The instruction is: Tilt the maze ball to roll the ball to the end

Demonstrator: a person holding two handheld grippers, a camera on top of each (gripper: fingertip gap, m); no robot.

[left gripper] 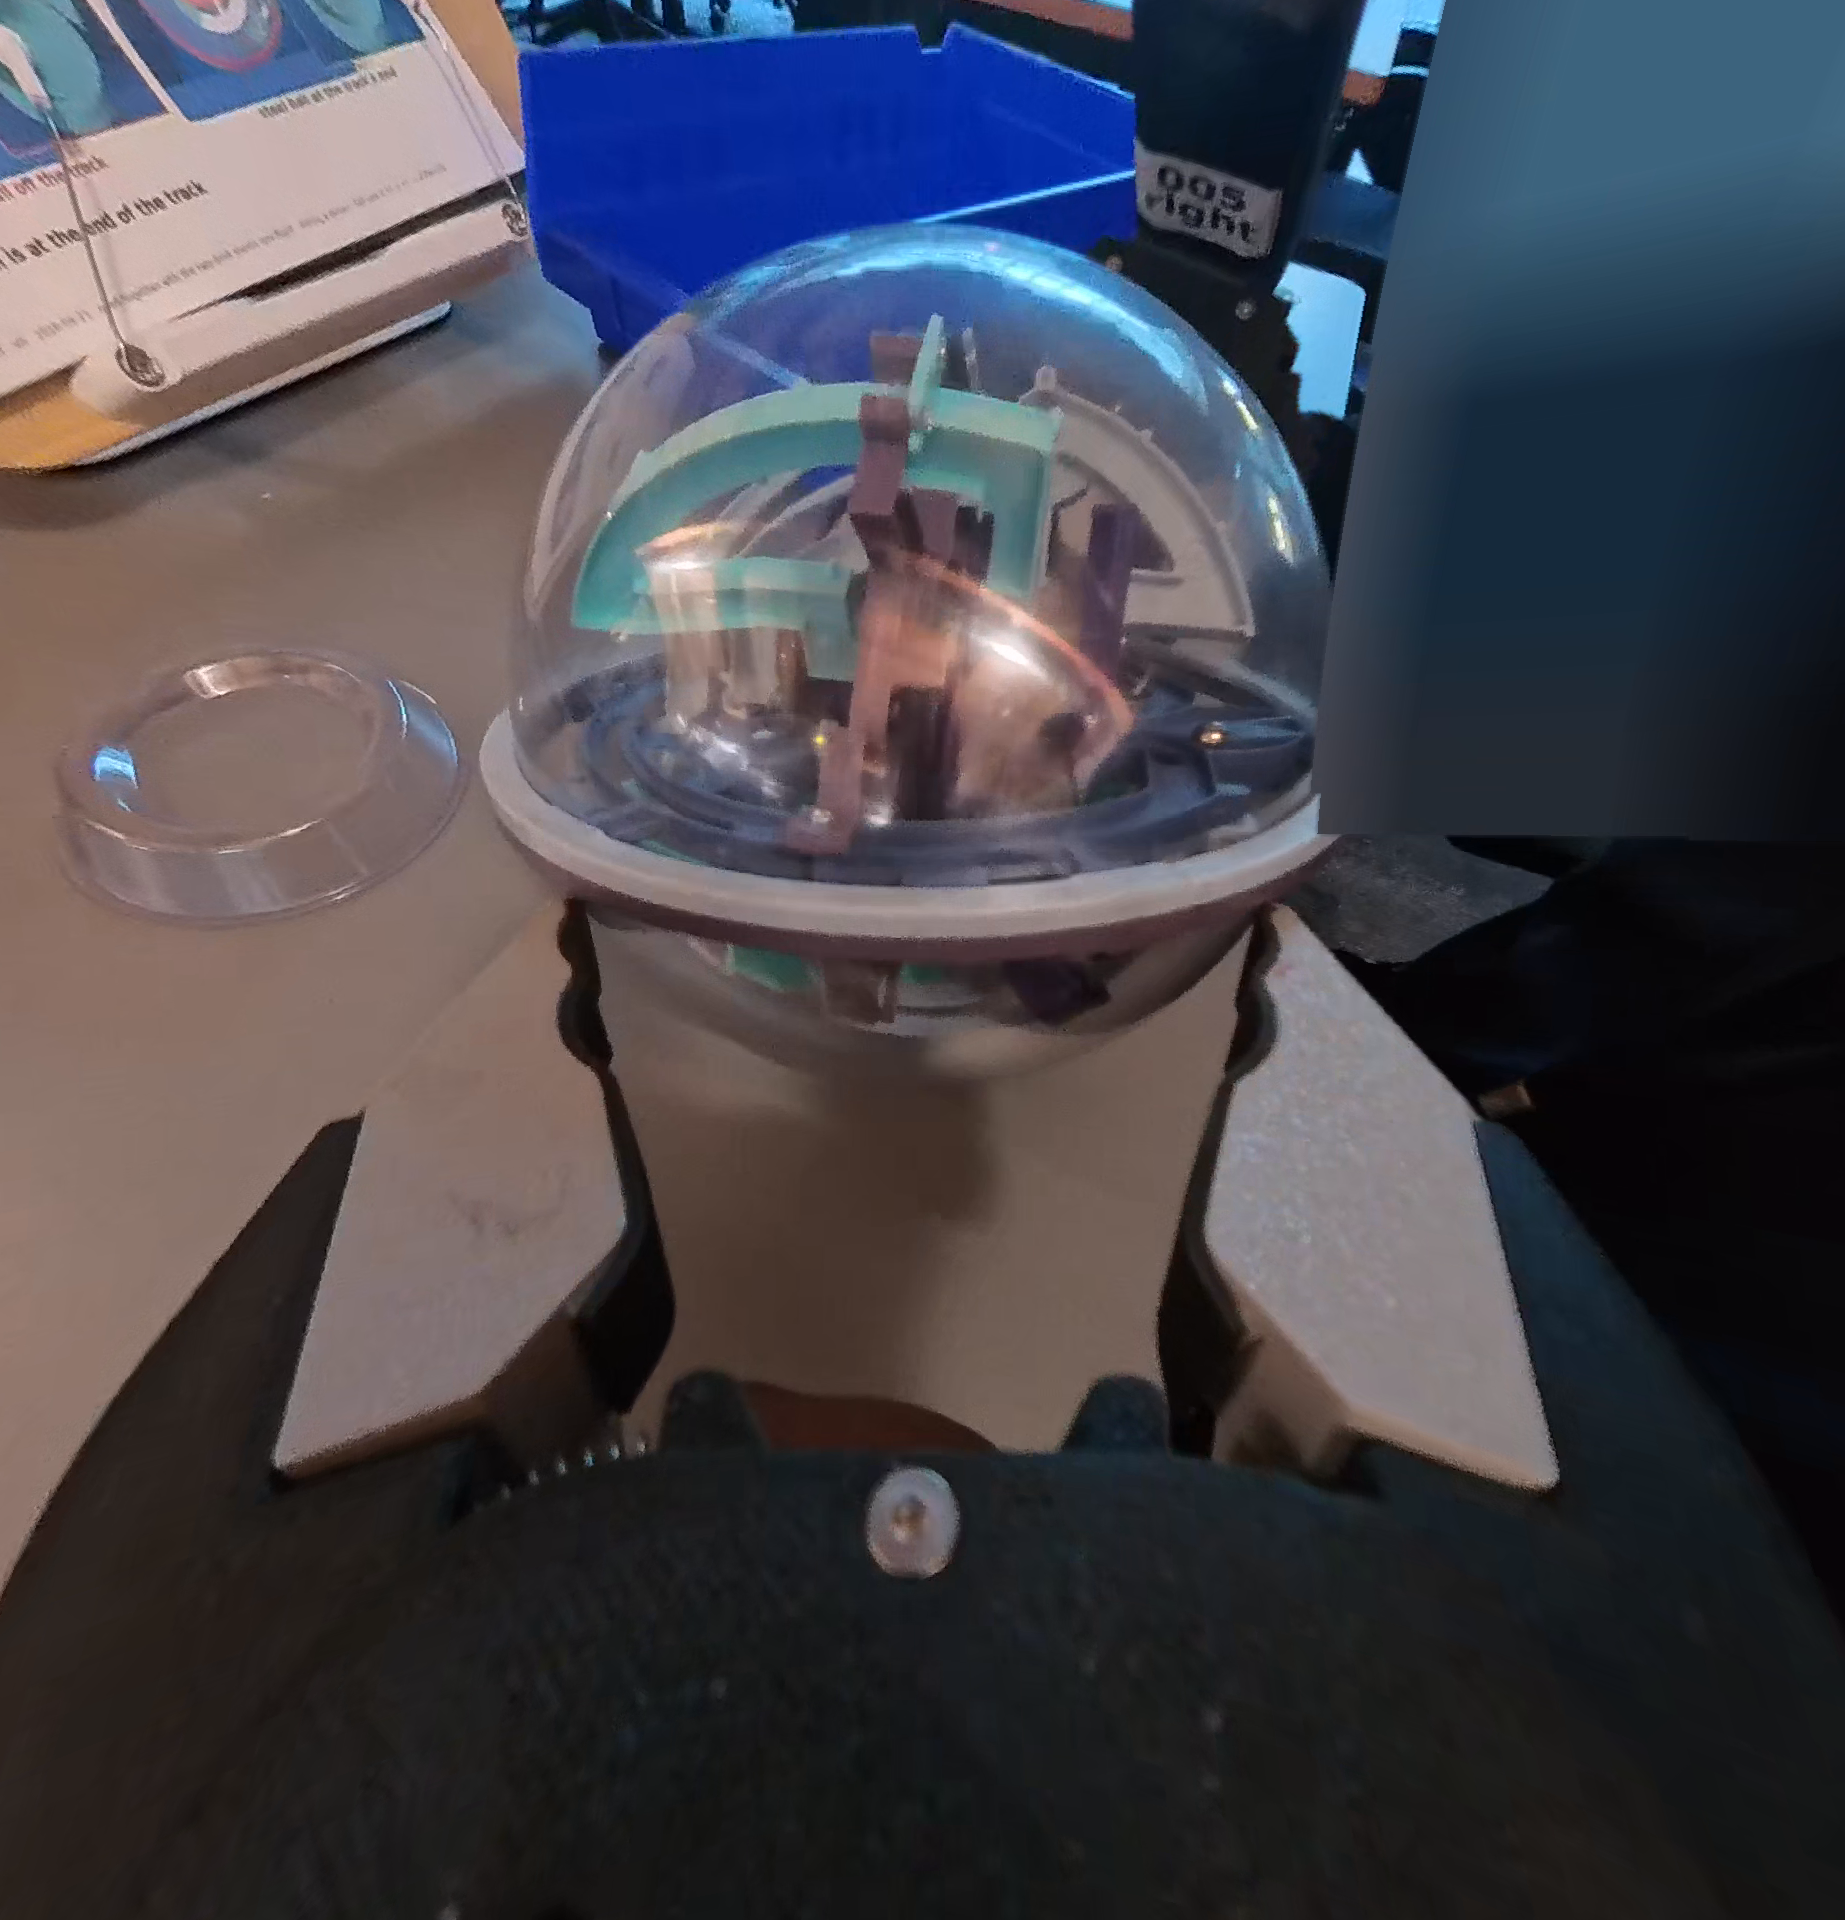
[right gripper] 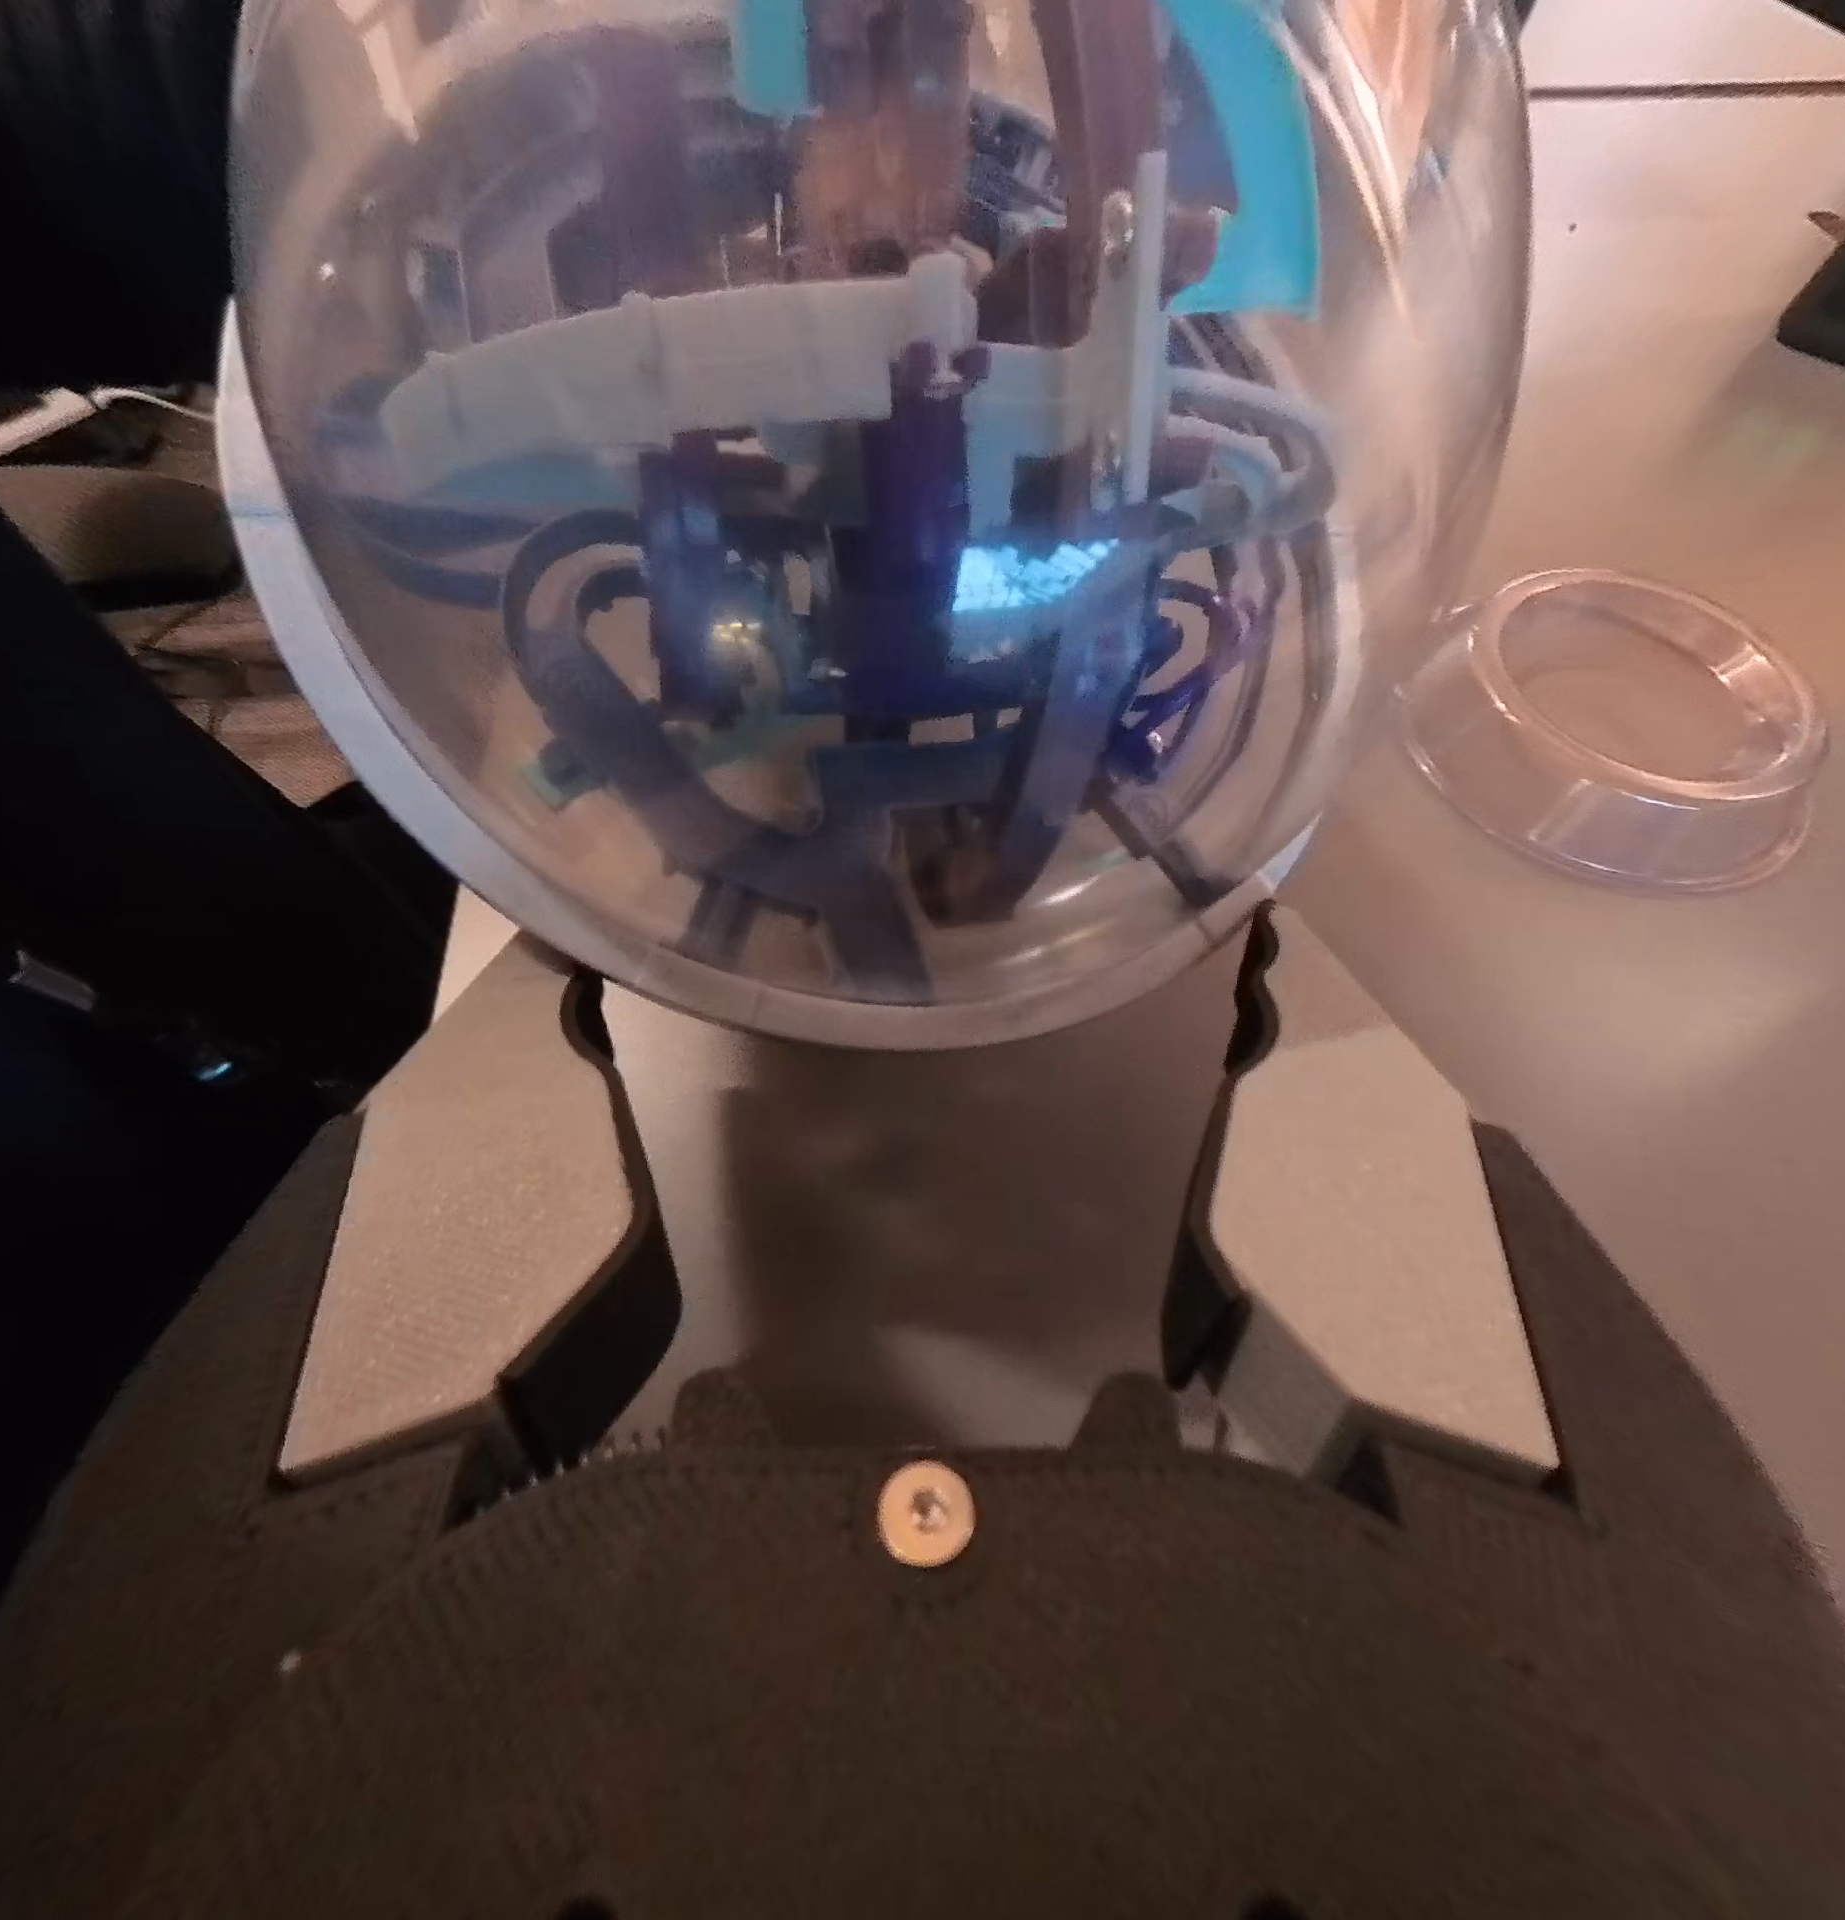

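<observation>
The maze ball is a clear sphere with teal, purple and white tracks inside and a white ring around its middle. In the left wrist view it sits between the fingertips of my left gripper, which is shut on its lower half, with the ring level. The right gripper's black housing shows behind the ball. In the right wrist view the maze ball fills the top, its ring tilted down to the left, and my right gripper is shut on it. A small shiny ball sits on a blue track low in the sphere.
The ball's clear round stand lies empty on the grey table; it also shows in the right wrist view. A blue bin and a white box with a printed sheet stand behind. A dark device with a green light is at the far right.
</observation>
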